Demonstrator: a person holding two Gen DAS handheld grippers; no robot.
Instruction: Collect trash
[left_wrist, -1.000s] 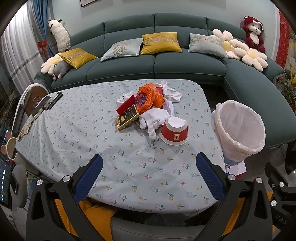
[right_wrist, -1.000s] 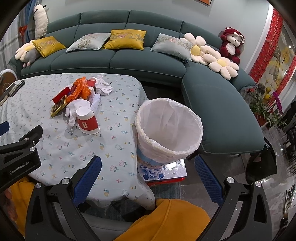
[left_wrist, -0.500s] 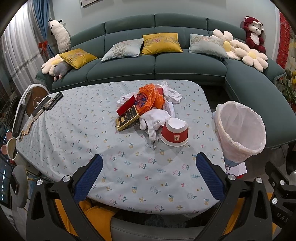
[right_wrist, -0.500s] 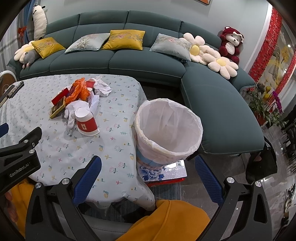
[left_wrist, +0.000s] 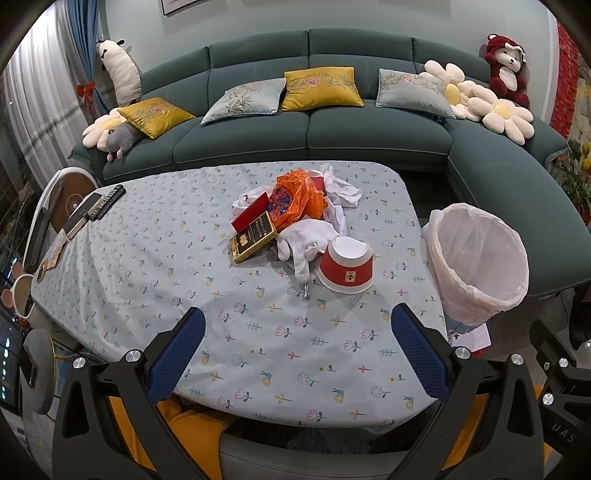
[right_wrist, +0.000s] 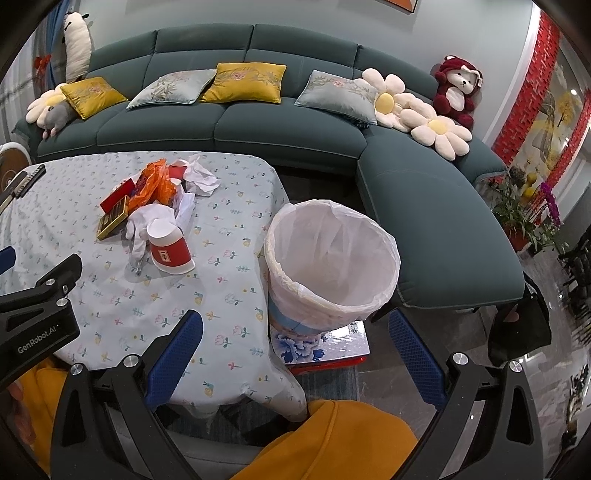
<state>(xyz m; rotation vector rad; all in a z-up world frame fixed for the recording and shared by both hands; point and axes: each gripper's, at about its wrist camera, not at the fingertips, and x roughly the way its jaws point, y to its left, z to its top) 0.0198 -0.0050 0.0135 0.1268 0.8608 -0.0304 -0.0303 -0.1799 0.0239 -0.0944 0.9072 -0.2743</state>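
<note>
Left gripper (left_wrist: 297, 349) and right gripper (right_wrist: 295, 345) — jaws spread wide, both empty, over the desk's (left_wrist: 155, 280) near edge. Mid-desk: upturned red paper bowl (left_wrist: 346, 267), white glove (left_wrist: 308, 240), gold box (left_wrist: 254, 237), orange bag (left_wrist: 299, 195), crumpled tissues (left_wrist: 341, 188). Lined trash bin (right_wrist: 332, 258) stands off the right edge.

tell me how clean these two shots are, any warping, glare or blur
Left wrist view: strong fisheye bowing of the sofa back and table edge, dark corners, soft short shadow beside the upturned paper bowl, trash pile sharp. Right wrist view: same barrel warp and dark corners, glare on the glossy floor at right, bin liner evenly lit, little blur anywhere.
</note>
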